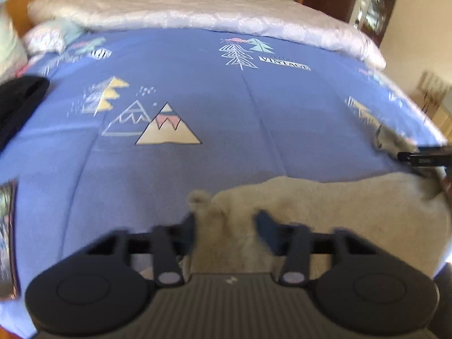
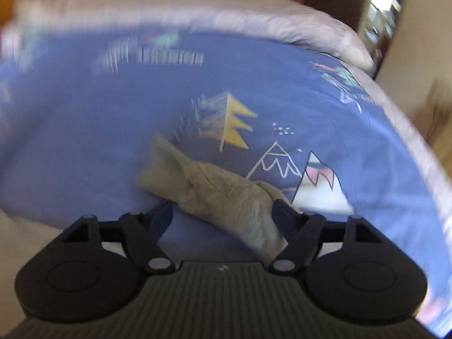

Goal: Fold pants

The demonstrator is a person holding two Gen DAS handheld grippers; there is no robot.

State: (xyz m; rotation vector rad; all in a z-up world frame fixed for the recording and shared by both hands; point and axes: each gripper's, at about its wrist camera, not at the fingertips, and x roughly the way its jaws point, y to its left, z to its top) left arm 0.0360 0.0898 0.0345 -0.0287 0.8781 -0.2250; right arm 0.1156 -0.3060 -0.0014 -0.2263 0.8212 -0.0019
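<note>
Low in both frames, the beige fleece pants lie rumpled on the blue printed bedsheet between both grippers' wide-open, empty fingers; gripping edges likely comes next.

Blue patterned bed sheet: beige pants, white duvet, black garment.

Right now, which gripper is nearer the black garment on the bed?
Left: the left gripper is at the pants, black garment to its left; the right gripper is farther right.
</note>
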